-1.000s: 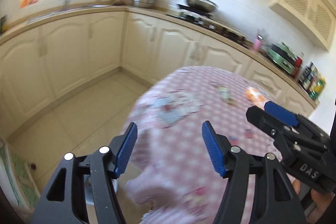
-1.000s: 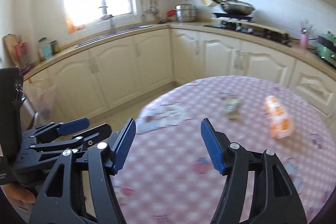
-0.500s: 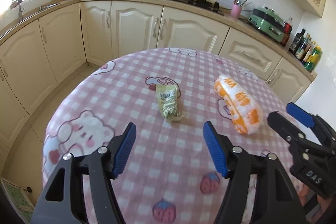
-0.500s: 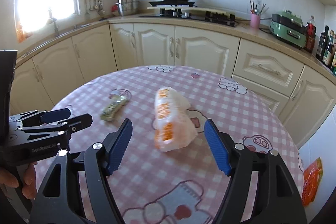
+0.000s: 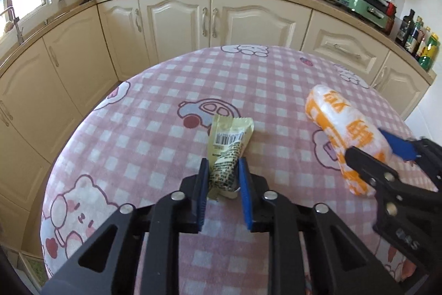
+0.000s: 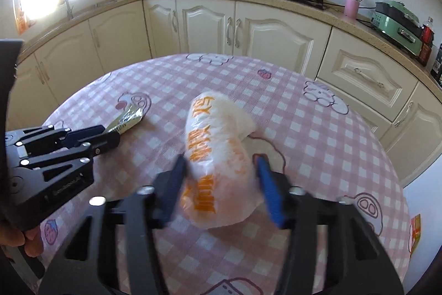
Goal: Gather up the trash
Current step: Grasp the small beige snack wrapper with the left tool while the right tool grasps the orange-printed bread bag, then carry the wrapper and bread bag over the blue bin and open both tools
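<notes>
In the left wrist view, the left gripper was closing, its blue pads already against the sides of the near end of the pale yellow snack wrapper. The wrapper lay flat on the pink checked tablecloth, its long axis running away from the jaws toward 12 o'clock, so the pinch crossed its narrow width. Farther out, at 2 o'clock, lay the white-and-orange plastic bag, also lengthwise toward 12.

In the right wrist view, the right gripper was closing around that bag, which sat between the pads. Motion blur made it hard to say, but the left pad seemed to touch while the right stood just clear. Each hand was nearest its own piece; the left gripper showed at 9 o'clock.
</notes>
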